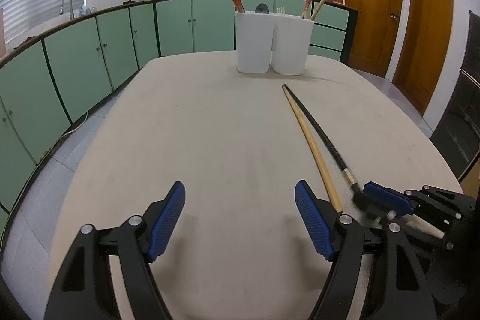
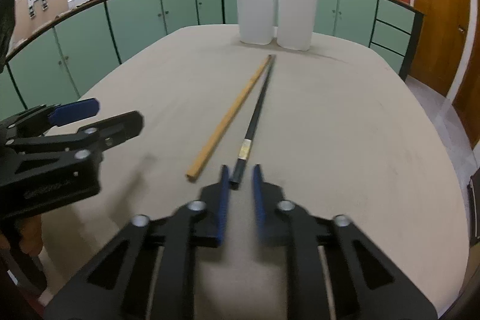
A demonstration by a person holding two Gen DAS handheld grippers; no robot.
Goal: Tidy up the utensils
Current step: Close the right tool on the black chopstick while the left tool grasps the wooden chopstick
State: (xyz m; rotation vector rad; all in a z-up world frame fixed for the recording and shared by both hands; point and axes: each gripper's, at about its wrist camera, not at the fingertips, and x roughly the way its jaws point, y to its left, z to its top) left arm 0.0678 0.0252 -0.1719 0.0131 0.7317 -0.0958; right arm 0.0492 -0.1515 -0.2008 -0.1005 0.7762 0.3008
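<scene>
The step in hand appears to be the pick-up of the black chopstick, and it is best done by keeping the right gripper low and aligned with the stick's length, so that the near end is closed on squarely and the wooden chopstick beside it is not dragged along. The right jaws are seen narrowed but not yet shut, with gaps left on both sides. The black chopstick's near end lies between the blue pads, its far tip close to the wooden one's, near the white holders on the table. The left gripper is held wide and empty.
</scene>
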